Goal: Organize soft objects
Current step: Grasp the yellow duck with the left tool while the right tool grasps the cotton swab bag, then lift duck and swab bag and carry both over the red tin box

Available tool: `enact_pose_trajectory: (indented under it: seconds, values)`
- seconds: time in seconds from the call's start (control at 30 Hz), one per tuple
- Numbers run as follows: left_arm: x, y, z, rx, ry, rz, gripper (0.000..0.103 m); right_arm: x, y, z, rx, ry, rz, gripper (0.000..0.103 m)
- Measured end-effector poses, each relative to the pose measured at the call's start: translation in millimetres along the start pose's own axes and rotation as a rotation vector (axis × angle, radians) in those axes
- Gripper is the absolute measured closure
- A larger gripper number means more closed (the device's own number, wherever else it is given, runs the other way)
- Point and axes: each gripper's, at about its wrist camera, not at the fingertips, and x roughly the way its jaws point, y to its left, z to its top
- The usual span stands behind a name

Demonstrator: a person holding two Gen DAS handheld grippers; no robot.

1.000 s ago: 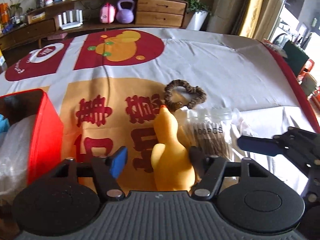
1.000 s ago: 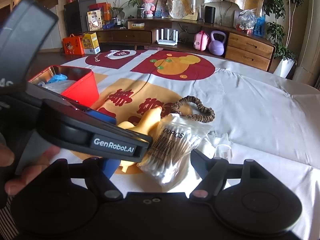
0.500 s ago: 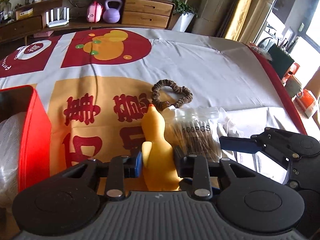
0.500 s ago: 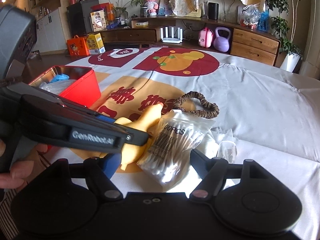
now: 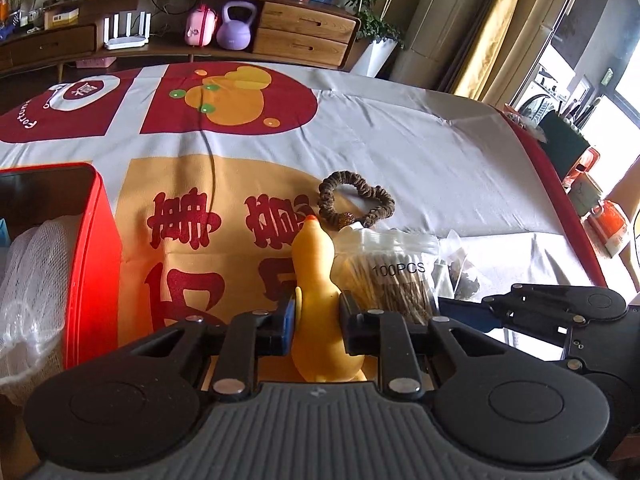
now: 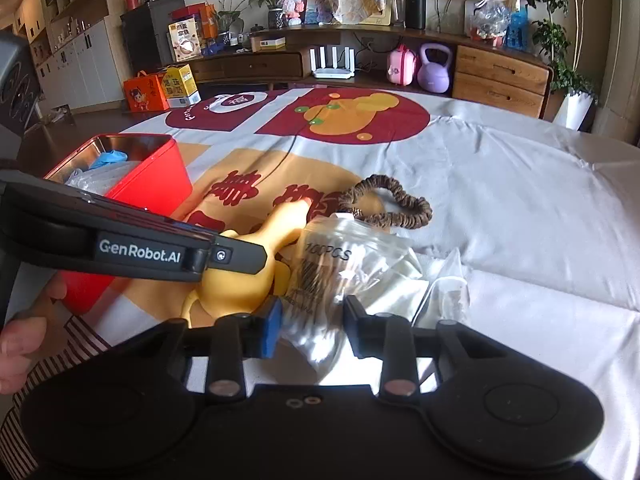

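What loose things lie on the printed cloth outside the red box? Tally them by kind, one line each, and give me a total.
Yellow rubber duck toy: 1
Brown scrunchie: 1
Bag of cotton swabs: 1
Small clear packet with dark contents: 1
Total: 4

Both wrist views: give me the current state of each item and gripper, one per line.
left gripper: jaws just closed, pads pressing the rubber duck
rubber duck: lying on the tablecloth, squeezed at the body
right gripper: jaws just closed, shut on the cotton swab bag
cotton swab bag: sealed, on the cloth, pinched
brown scrunchie: loose, untouched
red tin box: open, partly filled
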Motion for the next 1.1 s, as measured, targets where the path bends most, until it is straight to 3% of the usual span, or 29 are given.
enact_pose_trajectory:
  seconds: [0.3, 0.63, 0.9, 1.1]
  values:
    - [-21, 0, -1, -0.003, -0.026, 0.038, 0.085, -27, 4, 6, 0.019, -0.049, -0.031, 0.076]
    - [-63, -4, 3, -0.027, -0.072, 0.013, 0.085, -70, 5, 19, 0.071, -0.112, -0.001, 0.075]
    - [-96, -6, 2, -0.021, -0.111, 0.011, 0.085, -90, 10, 19, 0.055, -0.113, 0.010, 0.075]
    - [-112, -2, 0, -0.034, -0.131, 0.011, 0.085, -104, 1, 22, 0.111, -0.136, 0.022, 0.075]
